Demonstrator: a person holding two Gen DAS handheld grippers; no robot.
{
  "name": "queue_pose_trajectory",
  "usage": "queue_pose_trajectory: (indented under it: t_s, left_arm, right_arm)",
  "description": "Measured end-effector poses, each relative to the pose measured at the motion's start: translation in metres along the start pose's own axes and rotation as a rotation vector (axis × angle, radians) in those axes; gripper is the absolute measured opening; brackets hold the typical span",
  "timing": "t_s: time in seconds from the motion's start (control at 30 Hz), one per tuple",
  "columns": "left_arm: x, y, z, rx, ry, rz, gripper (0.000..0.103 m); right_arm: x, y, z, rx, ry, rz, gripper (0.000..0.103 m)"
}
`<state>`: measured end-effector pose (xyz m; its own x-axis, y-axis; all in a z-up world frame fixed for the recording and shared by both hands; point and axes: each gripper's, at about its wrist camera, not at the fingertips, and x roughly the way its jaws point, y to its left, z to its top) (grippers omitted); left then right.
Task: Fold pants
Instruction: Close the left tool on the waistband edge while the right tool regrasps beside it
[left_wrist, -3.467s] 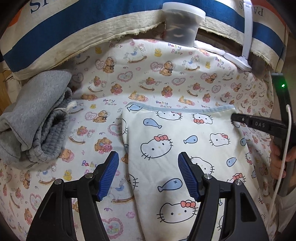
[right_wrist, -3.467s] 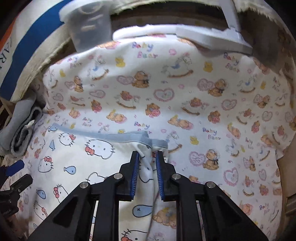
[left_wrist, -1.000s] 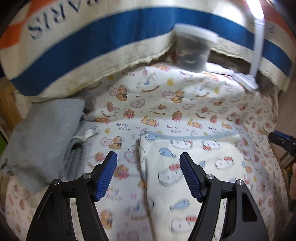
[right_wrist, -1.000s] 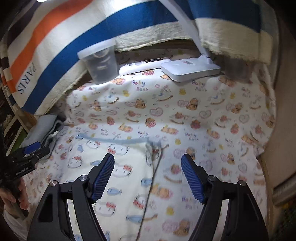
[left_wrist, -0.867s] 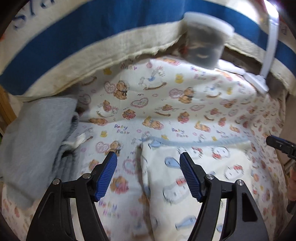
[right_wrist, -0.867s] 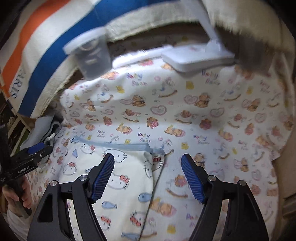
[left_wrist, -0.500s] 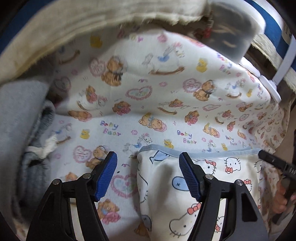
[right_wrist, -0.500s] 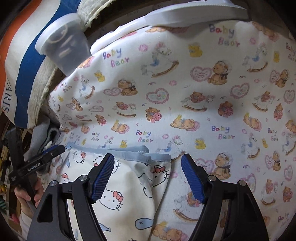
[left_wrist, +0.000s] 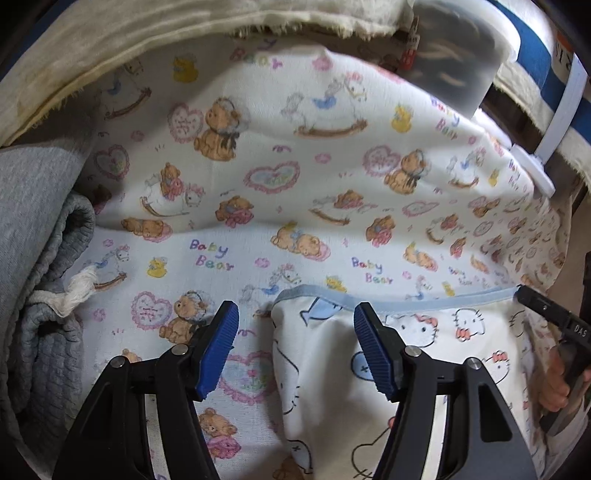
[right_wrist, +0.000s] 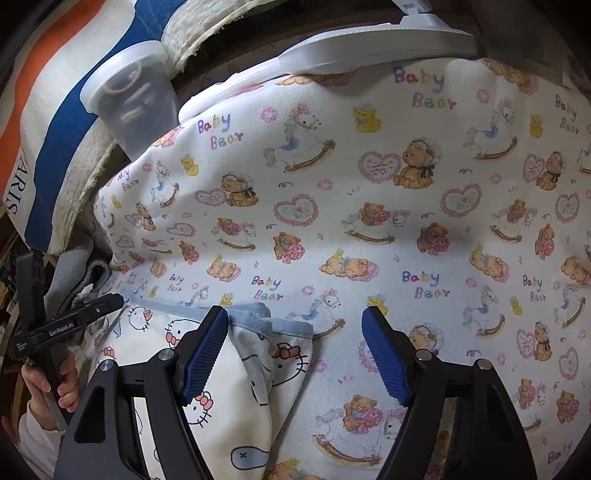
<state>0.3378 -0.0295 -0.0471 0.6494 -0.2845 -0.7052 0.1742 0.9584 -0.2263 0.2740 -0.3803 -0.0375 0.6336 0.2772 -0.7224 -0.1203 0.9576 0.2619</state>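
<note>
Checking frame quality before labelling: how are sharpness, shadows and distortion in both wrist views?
Left wrist: sharp, a soft shadow band crosses the bear-print sheet, edges bow from fisheye. Right wrist: also sharp, the plastic container curves near the rim, corners go dark.

surface: bear-print sheet (left_wrist: 258, 122) | on it: cat-print pants (left_wrist: 332, 369), grey garment (left_wrist: 37, 258), clear tub (right_wrist: 136, 107)
</note>
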Motion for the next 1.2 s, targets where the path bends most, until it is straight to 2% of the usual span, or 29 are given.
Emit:
queue_pose_trajectory:
  t_s: [0.17,0.37,0.53,0.57,0.63,0.67,0.73,0.93,1.0,1.03,1.1,1.2]
  left_arm:
    - [0.003,-0.002,-0.001,0.002,0.004,-0.002,0.077]
    - [0.007,0.003,-0.001,-0.027,0.018,-0.016,0.077]
    - [0.005,0.001,-0.001,-0.008,0.012,-0.015,0.076]
    - [0.004,0.0,-0.001,-0.004,0.009,-0.015,0.072]
    - [0.006,0.0,-0.002,-0.005,0.023,-0.031,0.042]
    - [0.008,-0.002,-0.002,-0.003,0.022,-0.022,0.039]
    - [0.008,0.0,-0.002,-0.011,0.03,-0.054,0.025]
    - [0.008,0.0,-0.002,-0.009,0.031,-0.063,0.025]
    - [0.008,0.0,-0.001,-0.011,0.03,-0.066,0.024]
    - [0.009,0.0,-0.001,-0.008,0.035,-0.074,0.008]
    - [0.007,-0.004,-0.001,0.011,0.029,-0.088,0.001]
    - [-0.005,-0.02,-0.001,0.092,-0.04,-0.043,0.001]
  right_arm:
    - [0.003,0.002,-0.003,-0.026,0.014,-0.001,0.076]
    - [0.008,0.008,-0.006,-0.051,0.032,-0.04,0.076]
    - [0.005,0.011,-0.007,-0.073,0.02,-0.026,0.076]
    - [0.006,0.012,-0.007,-0.078,0.022,-0.022,0.076]
    - [0.009,0.014,-0.007,-0.088,0.044,-0.004,0.076]
    - [0.01,0.014,-0.007,-0.085,0.057,0.009,0.074]
    - [0.013,0.013,-0.007,-0.07,0.082,0.056,0.066]
    - [0.024,0.01,-0.01,-0.045,0.141,0.106,0.049]
    - [0.026,0.01,-0.01,-0.042,0.151,0.113,0.039]
    - [0.027,0.01,-0.01,-0.046,0.149,0.107,0.036]
    - [0.029,0.011,-0.01,-0.05,0.159,0.133,0.015]
    - [0.024,0.015,-0.01,-0.055,0.128,0.14,0.009]
